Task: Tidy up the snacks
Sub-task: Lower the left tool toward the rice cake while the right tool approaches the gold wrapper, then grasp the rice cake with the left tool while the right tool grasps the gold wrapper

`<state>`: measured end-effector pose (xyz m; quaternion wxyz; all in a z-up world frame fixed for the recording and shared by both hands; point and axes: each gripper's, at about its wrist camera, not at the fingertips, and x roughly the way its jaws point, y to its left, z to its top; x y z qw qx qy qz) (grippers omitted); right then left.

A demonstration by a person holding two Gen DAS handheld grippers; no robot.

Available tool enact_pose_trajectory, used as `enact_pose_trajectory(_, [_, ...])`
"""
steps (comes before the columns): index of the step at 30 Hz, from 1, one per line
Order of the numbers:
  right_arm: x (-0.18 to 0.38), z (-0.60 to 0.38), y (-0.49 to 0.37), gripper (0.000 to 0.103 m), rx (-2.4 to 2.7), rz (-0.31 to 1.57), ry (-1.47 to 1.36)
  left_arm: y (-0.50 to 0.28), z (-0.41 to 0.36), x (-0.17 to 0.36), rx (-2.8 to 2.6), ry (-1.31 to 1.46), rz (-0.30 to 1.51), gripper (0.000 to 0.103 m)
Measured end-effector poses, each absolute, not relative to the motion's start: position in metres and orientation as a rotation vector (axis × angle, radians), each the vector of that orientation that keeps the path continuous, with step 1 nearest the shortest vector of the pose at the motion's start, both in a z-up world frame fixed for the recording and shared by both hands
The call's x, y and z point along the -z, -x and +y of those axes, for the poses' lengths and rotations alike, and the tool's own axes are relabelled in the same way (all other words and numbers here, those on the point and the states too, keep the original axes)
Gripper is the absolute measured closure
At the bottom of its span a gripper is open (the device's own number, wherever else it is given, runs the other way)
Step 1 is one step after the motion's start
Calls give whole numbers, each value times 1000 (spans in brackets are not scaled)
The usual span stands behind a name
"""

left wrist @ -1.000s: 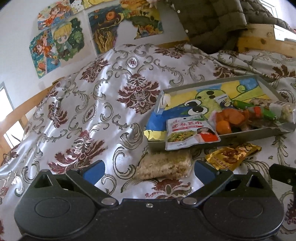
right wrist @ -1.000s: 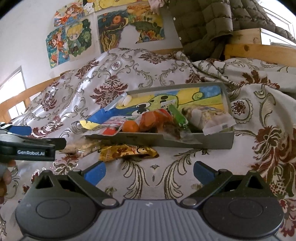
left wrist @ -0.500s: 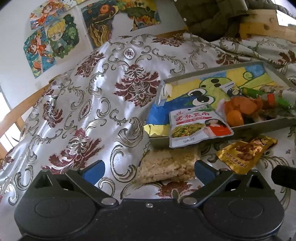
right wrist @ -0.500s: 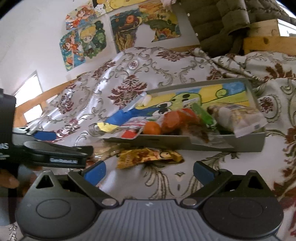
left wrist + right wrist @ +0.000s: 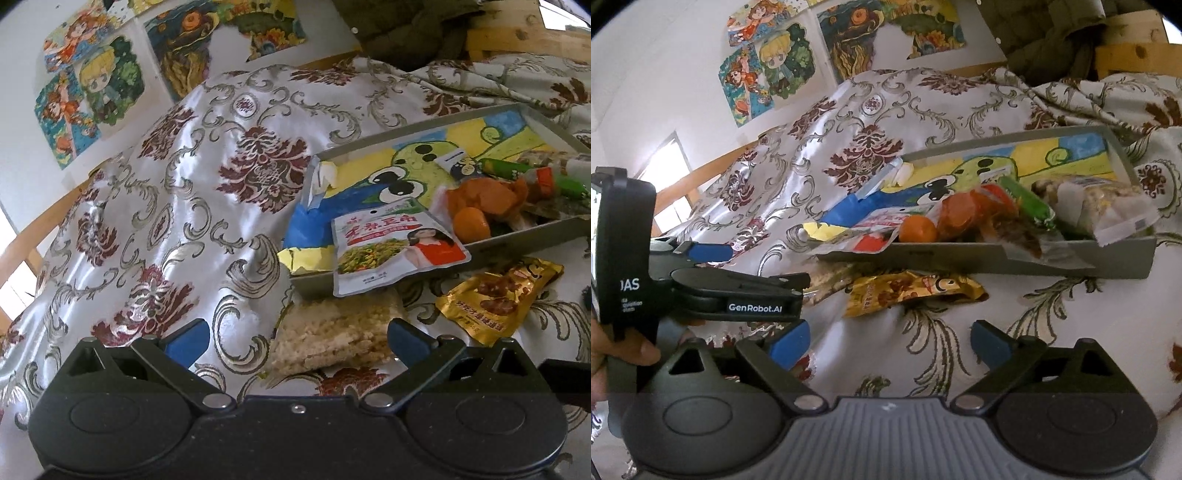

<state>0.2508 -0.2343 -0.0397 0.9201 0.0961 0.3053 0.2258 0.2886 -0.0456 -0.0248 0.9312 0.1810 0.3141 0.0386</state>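
A clear pack of pale rice cakes lies on the bedspread between the fingers of my left gripper, close to the right finger; the jaws are open and the pads do not press it. A gold snack packet lies in front of the grey tray. A white packet with red print hangs over the tray's front wall. My right gripper is closing a little, with only bedspread between its fingers, short of the gold packet. A hand holds the left gripper at the left.
The tray holds an orange fruit, orange and green wrapped snacks and a clear bag. The patterned bedspread rises in a hump at the left. Drawings hang on the wall; a wooden frame stands behind.
My left gripper has come down and forward so the rice cake pack sits between its fingers. The right view has swung left, showing more of the left gripper, and its jaws have narrowed slightly.
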Motion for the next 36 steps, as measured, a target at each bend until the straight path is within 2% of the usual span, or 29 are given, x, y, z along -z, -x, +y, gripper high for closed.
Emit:
enact_pose_trajectory(6, [42,-231,-258,8,-462,629,-214,-296,-35,23,-53,-293,675,1])
enact_pose_trajectory(25, [49,-233,-270,8,-449,657,-287,-274,13,22,-200,346,845,1])
enact_pose_trajectory(36, [51,-231,-270,8,-444,662,-278,-281,10,30,-244,362,866,1])
